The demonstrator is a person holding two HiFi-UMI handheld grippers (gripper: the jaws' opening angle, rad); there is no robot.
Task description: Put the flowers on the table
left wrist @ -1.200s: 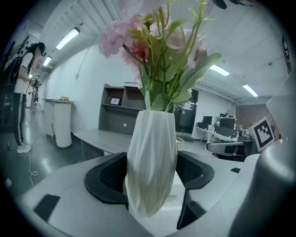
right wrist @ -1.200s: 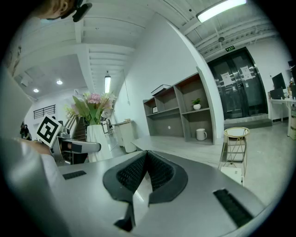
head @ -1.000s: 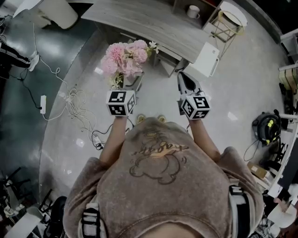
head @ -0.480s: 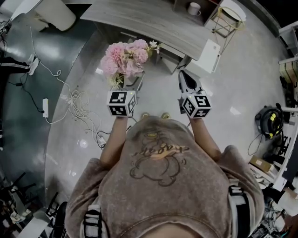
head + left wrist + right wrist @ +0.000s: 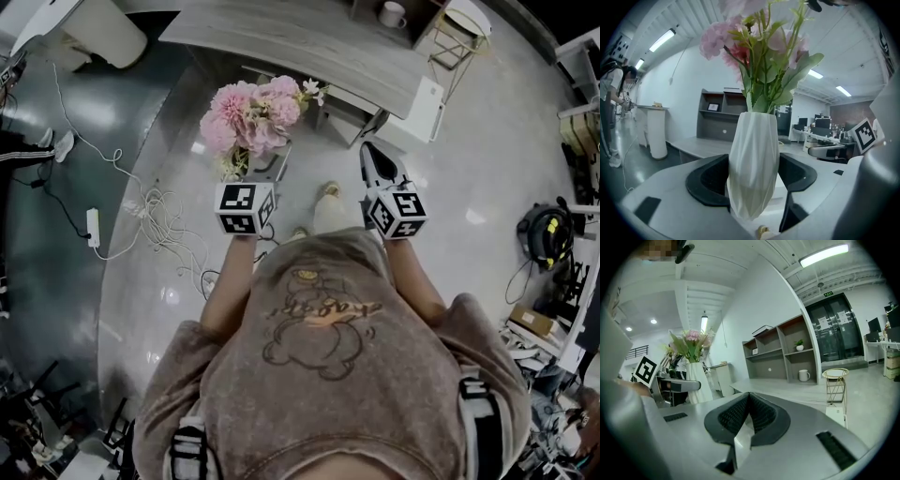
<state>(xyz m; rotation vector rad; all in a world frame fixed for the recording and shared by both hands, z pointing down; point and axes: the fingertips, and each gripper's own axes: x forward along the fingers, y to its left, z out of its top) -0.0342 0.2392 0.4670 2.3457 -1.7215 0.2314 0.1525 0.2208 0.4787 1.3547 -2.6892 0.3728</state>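
Note:
Pink flowers (image 5: 251, 114) stand in a white ribbed vase (image 5: 753, 164). My left gripper (image 5: 265, 169) is shut on the vase's lower body, with a dark pad on each side, and holds it upright above the floor. The blooms (image 5: 754, 37) rise over the jaws. In the right gripper view the bouquet (image 5: 691, 343) shows at the left. My right gripper (image 5: 371, 150) is level with the left one, its ribbed pads (image 5: 761, 416) pressed together with nothing between them. The grey wooden table (image 5: 309, 37) lies just beyond the flowers.
A white mug (image 5: 391, 15) sits at the table's far side, by a gold wire side table (image 5: 457, 42). A white box (image 5: 424, 108) leans by the table's corner. Cables (image 5: 150, 211) trail over the floor on the left. A black and yellow machine (image 5: 542, 251) stands at the right.
The person has stepped toward the table, one leg now showing between the grippers. Both grippers came forward with the person. The vase is still held and the right jaws are still together.

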